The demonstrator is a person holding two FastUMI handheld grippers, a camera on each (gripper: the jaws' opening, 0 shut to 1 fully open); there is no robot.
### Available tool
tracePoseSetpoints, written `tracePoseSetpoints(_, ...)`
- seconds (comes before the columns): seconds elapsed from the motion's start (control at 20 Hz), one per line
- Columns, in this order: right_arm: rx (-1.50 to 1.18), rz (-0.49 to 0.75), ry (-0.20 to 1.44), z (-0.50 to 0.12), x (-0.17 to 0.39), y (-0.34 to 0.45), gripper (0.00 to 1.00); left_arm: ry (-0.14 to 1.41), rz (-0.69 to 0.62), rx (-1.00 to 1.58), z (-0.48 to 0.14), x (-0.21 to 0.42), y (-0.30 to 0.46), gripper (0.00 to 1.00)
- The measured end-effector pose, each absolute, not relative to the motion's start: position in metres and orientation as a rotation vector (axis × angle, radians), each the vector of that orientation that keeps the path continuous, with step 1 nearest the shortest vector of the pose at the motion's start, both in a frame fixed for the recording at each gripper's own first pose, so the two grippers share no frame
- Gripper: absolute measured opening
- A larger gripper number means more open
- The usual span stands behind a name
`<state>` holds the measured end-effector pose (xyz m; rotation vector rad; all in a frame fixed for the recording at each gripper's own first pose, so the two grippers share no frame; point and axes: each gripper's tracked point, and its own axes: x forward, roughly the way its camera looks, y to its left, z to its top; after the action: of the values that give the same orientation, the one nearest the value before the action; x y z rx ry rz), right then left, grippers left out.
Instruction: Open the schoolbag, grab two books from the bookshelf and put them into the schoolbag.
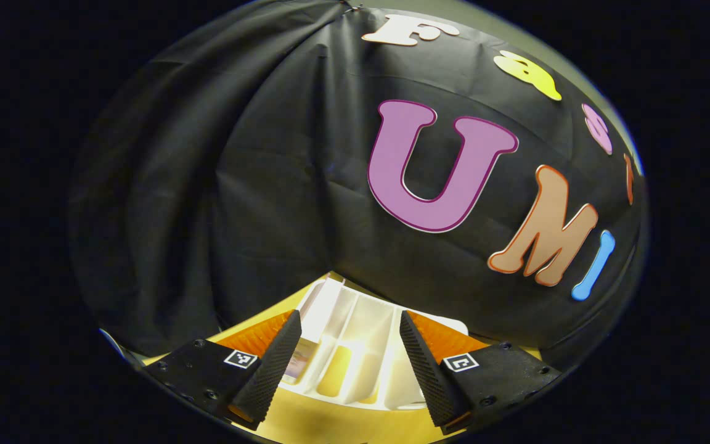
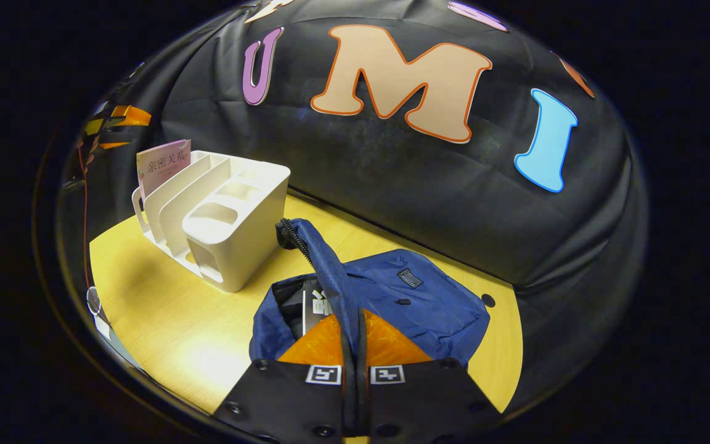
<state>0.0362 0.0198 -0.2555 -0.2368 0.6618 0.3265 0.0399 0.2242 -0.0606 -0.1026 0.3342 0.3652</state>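
Blue fabric of the schoolbag (image 2: 416, 296) lay near the desk's (image 2: 164, 320) right edge, its flap pinched up by the right claw (image 2: 353, 345), one book inside. The left claw (image 1: 349, 364), spread wide, faced the white bookshelf (image 1: 355, 345); the second book (image 2: 164, 163) likely needed grasping next.

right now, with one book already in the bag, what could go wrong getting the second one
The right gripper pinches the schoolbag flap; a slip could let the opening close over the book inside. The left gripper hangs open above the white bookshelf, so its fingers might catch a divider instead of the remaining book.
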Motion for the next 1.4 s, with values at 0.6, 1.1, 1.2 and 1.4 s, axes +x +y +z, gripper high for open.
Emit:
tracePoseSetpoints(0.6, -0.242, 0.264, 0.685, -0.261, 0.027, 0.021, 0.02, 0.701, 0.277, 0.009, -0.107, 0.088, 0.262, 0.93)
tracePoseSetpoints(1.1, -0.260, 0.212, 0.714, -0.271, 0.014, 0.026, 0.05, 0.910, 0.268, 0.086, -0.160, 0.106, 0.281, 0.91)
tracePoseSetpoints(1.2, -0.261, 0.204, 0.718, -0.271, 0.012, 0.026, 0.05, 0.942, 0.269, 0.101, -0.165, 0.107, 0.284, 0.88)
tracePoseSetpoints(1.4, -0.261, 0.188, 0.722, -0.271, 0.009, 0.025, 0.05, 0.997, 0.275, 0.120, -0.177, 0.108, 0.296, 0.78)
